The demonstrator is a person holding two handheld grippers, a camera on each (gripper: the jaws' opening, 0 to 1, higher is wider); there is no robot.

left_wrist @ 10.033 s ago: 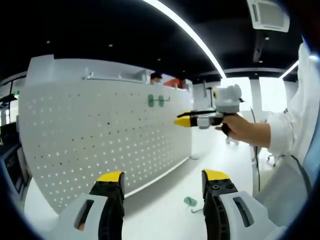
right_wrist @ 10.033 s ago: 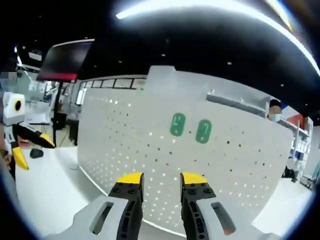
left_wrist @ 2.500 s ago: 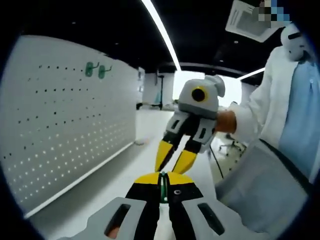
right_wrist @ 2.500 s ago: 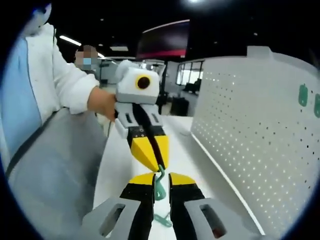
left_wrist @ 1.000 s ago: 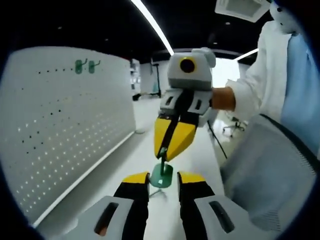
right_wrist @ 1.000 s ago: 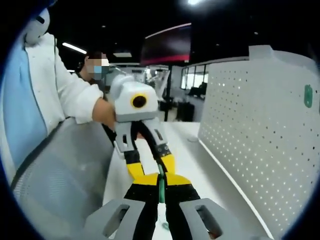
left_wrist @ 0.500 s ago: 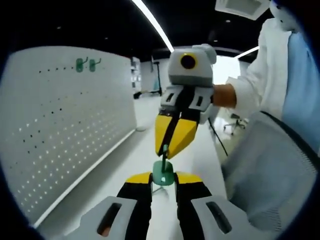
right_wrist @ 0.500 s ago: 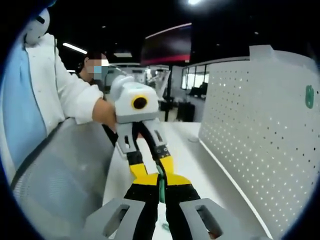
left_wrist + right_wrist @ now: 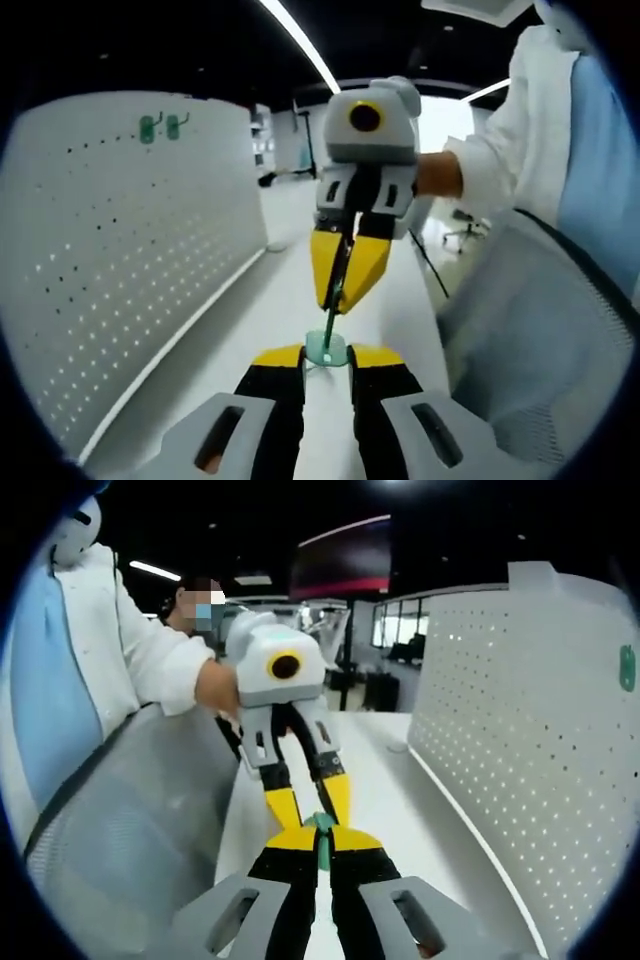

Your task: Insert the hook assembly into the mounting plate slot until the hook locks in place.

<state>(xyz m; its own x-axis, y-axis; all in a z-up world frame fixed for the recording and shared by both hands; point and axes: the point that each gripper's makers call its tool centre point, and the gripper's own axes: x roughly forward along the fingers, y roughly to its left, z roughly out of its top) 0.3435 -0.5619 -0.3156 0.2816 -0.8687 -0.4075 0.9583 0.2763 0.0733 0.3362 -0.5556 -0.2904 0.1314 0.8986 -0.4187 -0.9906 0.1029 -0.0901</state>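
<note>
Two handheld grippers meet tip to tip above a white table [image 9: 290, 290], beside a tall white pegboard [image 9: 120, 260]. In the left gripper view, the left gripper [image 9: 327, 356] has its yellow-tipped jaws drawn in against a small round green mounting plate [image 9: 327, 349], holding it between them. The right gripper [image 9: 341, 285] comes down from above with its yellow jaws pinched shut on a thin green hook [image 9: 333, 315], whose lower end reaches the plate. Two more green hooks [image 9: 158, 126] hang high on the pegboard in this view. The right gripper view looks the other way: the right gripper [image 9: 322, 842] has its jaws pressed together on the green hook piece [image 9: 322, 848], and the left gripper [image 9: 309, 798] faces it, its fingers spread either side of the green part. A person's white sleeve [image 9: 150, 660] and hand [image 9: 218, 688] hold it.
</note>
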